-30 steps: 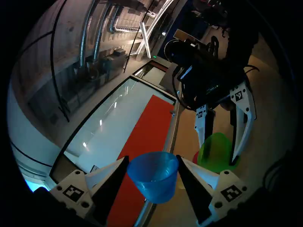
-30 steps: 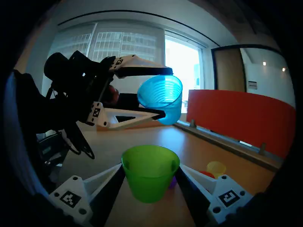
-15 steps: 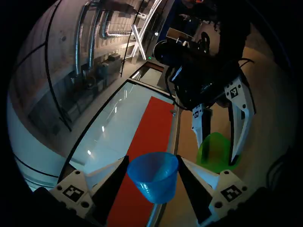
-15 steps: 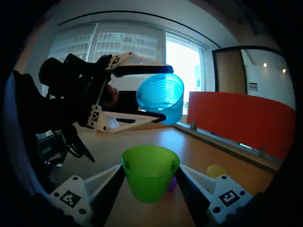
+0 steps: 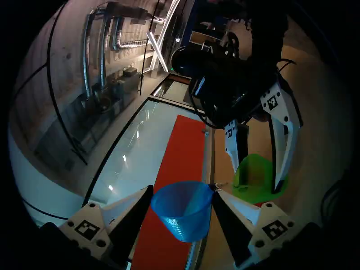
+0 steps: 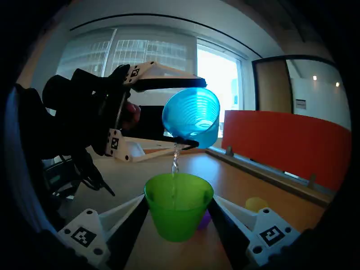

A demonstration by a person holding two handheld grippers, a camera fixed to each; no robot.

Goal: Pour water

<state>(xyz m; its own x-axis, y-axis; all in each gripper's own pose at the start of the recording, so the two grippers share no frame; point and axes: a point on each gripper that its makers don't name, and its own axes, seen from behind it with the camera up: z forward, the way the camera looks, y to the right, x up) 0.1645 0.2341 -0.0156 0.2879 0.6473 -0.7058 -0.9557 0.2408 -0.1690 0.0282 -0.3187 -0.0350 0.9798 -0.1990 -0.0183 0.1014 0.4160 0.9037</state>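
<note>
The left gripper (image 5: 181,190) is clamped on a blue cup (image 5: 182,216), a finger pressing each side, and holds it tipped. A thin stream of water (image 6: 174,164) falls from its lip, at twelve o'clock above the green cup (image 6: 177,216). The right gripper (image 6: 179,199) pinches that cup upright. On the wooden table (image 6: 252,177) beyond, a yellow cup (image 6: 256,203) sits at three o'clock.

**Blue cup, green cup, white grippers**

The blue cup (image 6: 191,118) in the left gripper (image 6: 198,112) is see-through blue, with ring lines around it. The green cup (image 6: 178,211) in the right gripper (image 6: 178,200) is bright green. The water (image 6: 174,164) between them is clear. Both grippers are white with black inner sides, and each finger has a black-and-white square mark (image 6: 83,236). Ahead of the right gripper, the table (image 6: 234,175) is light brown and the panel (image 6: 288,141) is orange-red. The small cup (image 6: 256,203) to its right is yellow.
</note>
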